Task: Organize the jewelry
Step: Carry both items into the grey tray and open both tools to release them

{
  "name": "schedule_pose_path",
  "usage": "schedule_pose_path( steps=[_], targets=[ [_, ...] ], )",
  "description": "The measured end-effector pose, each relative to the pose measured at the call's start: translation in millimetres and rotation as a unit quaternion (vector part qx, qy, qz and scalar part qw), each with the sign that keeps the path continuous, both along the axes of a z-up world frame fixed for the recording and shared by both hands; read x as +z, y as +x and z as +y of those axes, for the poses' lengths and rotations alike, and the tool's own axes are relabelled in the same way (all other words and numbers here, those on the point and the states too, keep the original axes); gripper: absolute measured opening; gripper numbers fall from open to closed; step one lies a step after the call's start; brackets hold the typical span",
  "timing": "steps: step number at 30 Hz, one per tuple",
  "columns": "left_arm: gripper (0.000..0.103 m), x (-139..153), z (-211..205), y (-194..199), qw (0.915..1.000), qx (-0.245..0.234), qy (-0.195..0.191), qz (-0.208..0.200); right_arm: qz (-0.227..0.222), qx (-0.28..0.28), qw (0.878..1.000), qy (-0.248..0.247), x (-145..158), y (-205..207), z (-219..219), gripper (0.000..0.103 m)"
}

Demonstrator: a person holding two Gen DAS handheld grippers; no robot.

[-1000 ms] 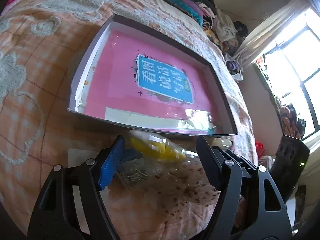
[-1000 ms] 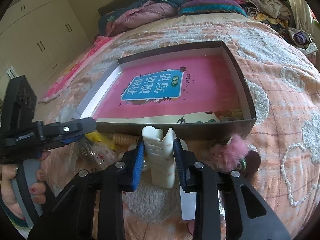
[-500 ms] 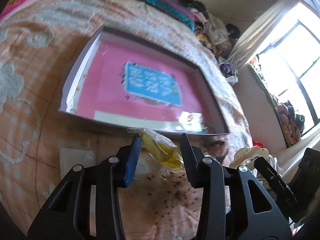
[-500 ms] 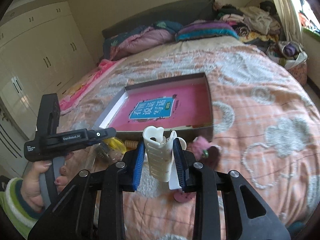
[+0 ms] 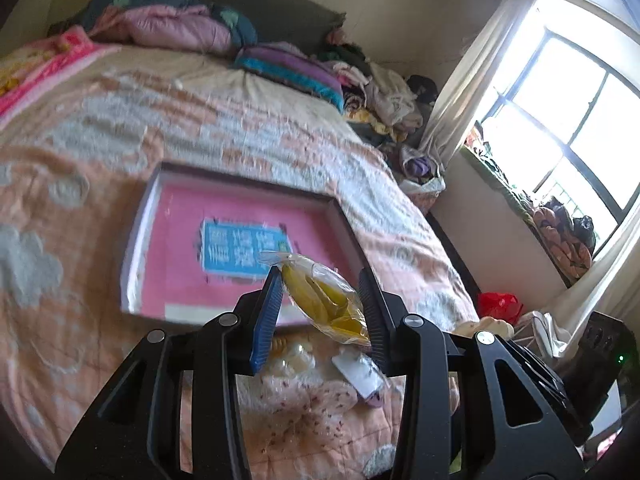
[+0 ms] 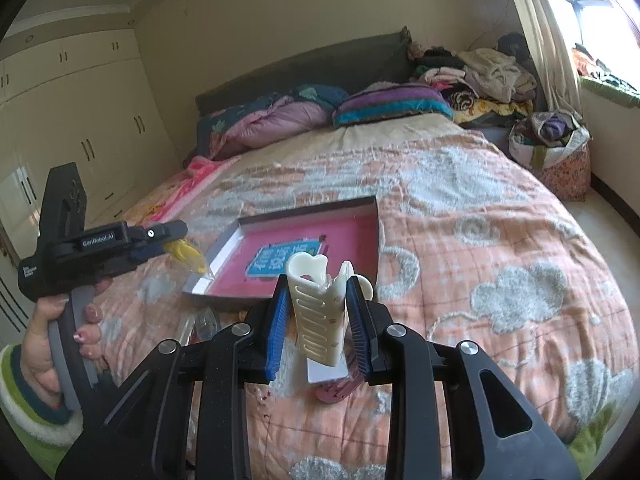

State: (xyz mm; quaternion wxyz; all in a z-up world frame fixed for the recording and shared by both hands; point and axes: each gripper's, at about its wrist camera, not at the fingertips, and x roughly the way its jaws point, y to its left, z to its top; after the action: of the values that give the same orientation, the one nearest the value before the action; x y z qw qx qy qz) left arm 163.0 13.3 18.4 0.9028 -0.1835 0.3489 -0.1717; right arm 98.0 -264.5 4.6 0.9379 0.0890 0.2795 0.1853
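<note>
Right wrist view: bed (image 6: pixel 500 248) is the work surface, and the shallow box (image 6: pixel 374 216) sits mid-quilt with only its pink printed liner showing. No jewelry or hair pieces visible inside it in either view, so I'd call nothing sorted yet.

You've got two pieces in the air at once:
- Right gripper (image 6: pixel 318 322) is clenched on the cream claw clip (image 6: pixel 318 312), upright between the blue pads, with a white card tag hanging under it. It hangs short of the box's near wall.
- Left gripper (image 5: pixel 320 312) is clamped on the clear bag of yellow pieces (image 5: pixel 320 296); the bag bulges out above the fingertips. From the right wrist view it sits just at the box's near-left corner, above the rim. Your left hand (image 6: pixel 60 332) is wrapped round the handle.

Left on the bed in front of the box:
- small clear packets (image 5: pixel 294 356) and a white tagged packet (image 5: pixel 360 374), under the left gripper
- a pink piece (image 6: pixel 336 392) below the claw clip, partly hidden
- clear wrapped bits (image 6: pixel 204 320) near the box's left corner; contents too blurred to tell

My read: early stage. Both held pieces need to go into the box, then the loose pile. Watch the bag — slick film, held near one end, so it could slip.
</note>
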Motion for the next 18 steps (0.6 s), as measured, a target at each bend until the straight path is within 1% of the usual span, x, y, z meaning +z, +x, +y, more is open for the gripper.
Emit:
schedule_pose_path(
  steps=[3,9,13,18],
  targets=[
    [0.031,12,5,8,0.9999,0.009,0.006,-0.012,-0.014,-0.001,1.0,-0.002,11,1,-1,0.027],
    [0.031,29,17,33,0.9989,0.027,0.023,-0.029,-0.036,0.007,0.999,0.0,32,22,6,0.027],
    [0.031,34,23,48,0.9983,0.037,0.031,-0.033,-0.036,0.014,0.999,0.009,41,40,12,0.027],
    [0.031,22,27,72,0.9978,0.044,0.044,-0.02,-0.036,0.021,0.999,0.007,52,70,23,0.027]
  ],
)
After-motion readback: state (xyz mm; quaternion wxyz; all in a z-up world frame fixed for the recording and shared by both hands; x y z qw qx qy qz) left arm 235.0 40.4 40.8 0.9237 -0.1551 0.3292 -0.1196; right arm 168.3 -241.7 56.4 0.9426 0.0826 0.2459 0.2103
